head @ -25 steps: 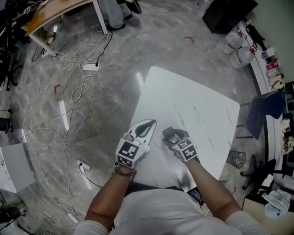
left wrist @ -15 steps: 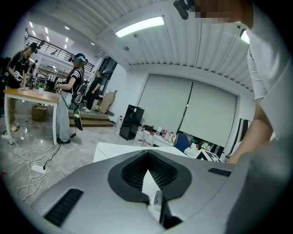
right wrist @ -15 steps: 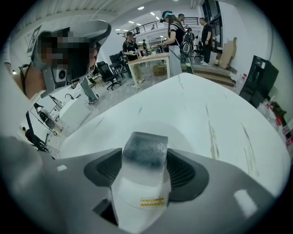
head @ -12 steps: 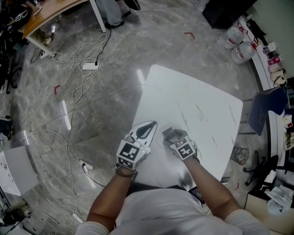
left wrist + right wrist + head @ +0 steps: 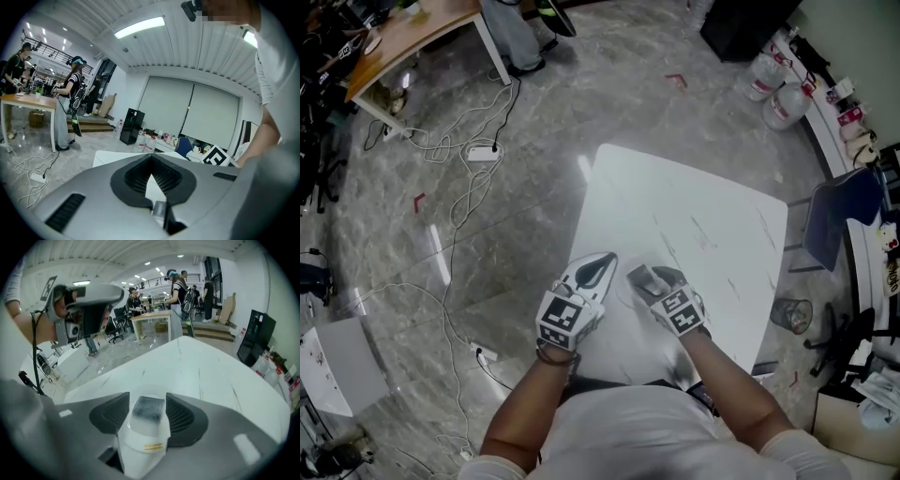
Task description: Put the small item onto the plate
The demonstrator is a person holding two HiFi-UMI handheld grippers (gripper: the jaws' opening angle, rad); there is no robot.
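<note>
The small item [image 5: 146, 420] is a little white bottle with a translucent cap and a label. It lies between the jaws of my right gripper [image 5: 148, 398], cap pointing away, and the black pads [image 5: 183, 416] meet its sides as the jaws close. In the head view the right gripper [image 5: 645, 278] rests low over the near part of the white table [image 5: 703, 216], with the item [image 5: 640, 275] at its tip. My left gripper [image 5: 609, 256] sits just to its left with its tips together and nothing in it. I cannot make out a plate.
The marble-veined table [image 5: 201, 366] stretches ahead of the right gripper. Cables and a power strip [image 5: 478, 150] lie on the floor to the left. A blue chair [image 5: 844, 216], a wire bin [image 5: 794, 316] and water jugs [image 5: 778, 94] stand to the right.
Both grippers stay at about the same spot on the table. The head camera has shifted a little, so the table sits slightly differently in view.
</note>
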